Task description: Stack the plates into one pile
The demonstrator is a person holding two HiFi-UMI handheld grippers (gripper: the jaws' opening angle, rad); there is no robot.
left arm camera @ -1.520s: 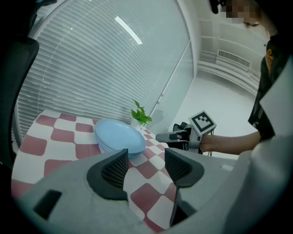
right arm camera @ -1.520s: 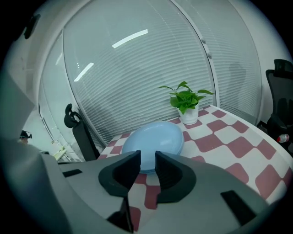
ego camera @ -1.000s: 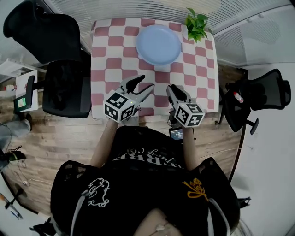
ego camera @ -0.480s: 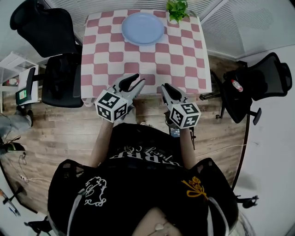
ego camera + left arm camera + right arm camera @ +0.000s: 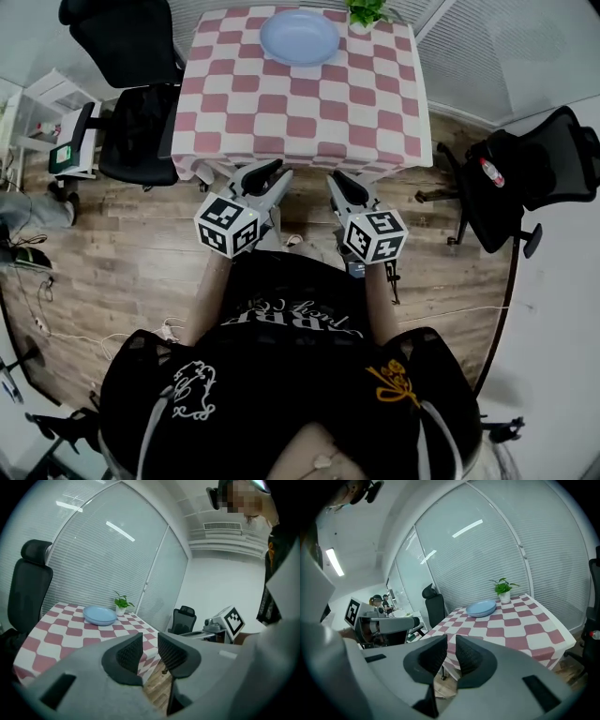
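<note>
Two grippers hang off the near edge of the table [image 5: 305, 112], above the wooden floor [image 5: 122, 244], both pointing toward the table.

Left gripper [image 5: 275, 172]: in its own view I read the jaws as a narrow gap apart. They have just been closing, and nothing stands between them.

Right gripper [image 5: 339, 181]: same condition. I read a narrow gap, jaws just been closing, nothing between them.

The light blue plates [image 5: 299, 37] sit as one pile at the far side of the table, about mid-width. In the left gripper view I see their rims one above another. A potted plant [image 5: 367, 11] stands just beside them, toward the table's far right corner.

Both grippers are well apart from the plates and clear of the table. A black office chair [image 5: 131, 94] stands at the table's left side. A second chair [image 5: 534, 169] stands off its right side.
</note>
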